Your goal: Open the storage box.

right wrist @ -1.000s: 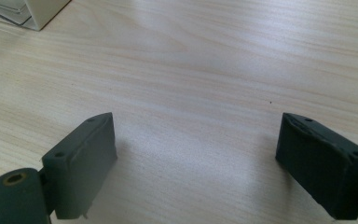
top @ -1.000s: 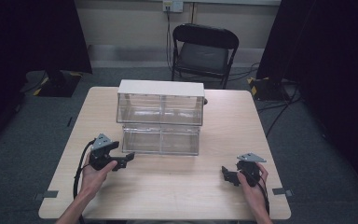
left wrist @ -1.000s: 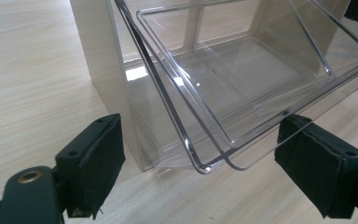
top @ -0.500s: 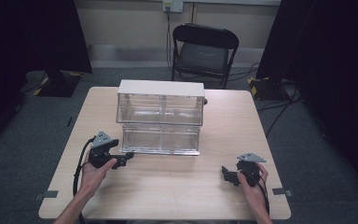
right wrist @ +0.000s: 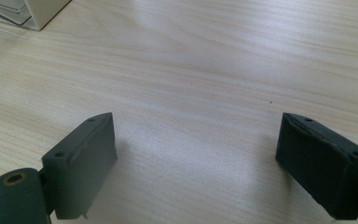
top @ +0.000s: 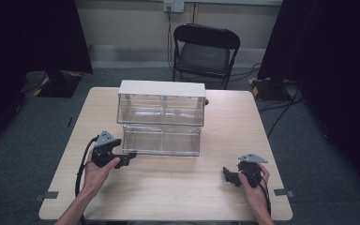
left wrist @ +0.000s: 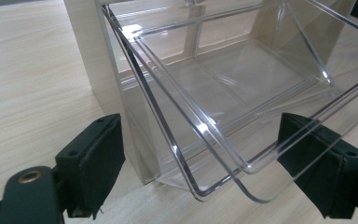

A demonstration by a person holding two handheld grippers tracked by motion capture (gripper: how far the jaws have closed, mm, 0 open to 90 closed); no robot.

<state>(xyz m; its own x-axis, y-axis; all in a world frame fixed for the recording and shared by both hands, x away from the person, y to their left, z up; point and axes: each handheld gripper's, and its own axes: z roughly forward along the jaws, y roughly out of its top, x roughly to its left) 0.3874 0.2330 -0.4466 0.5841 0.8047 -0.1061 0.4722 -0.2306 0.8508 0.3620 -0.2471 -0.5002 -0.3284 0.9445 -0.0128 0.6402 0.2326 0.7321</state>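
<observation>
At the clear drawer (left wrist: 242,116), left claw (left wrist: 200,158) spread.

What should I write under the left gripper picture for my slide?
Open left gripper with its fingers either side of a clear plastic drawer on a wooden table.

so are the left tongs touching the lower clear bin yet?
Apart. In the left gripper view the left tongs stand open on either side of the lower clear bin's front corner, with visible gaps between both pads and the plastic.
</observation>
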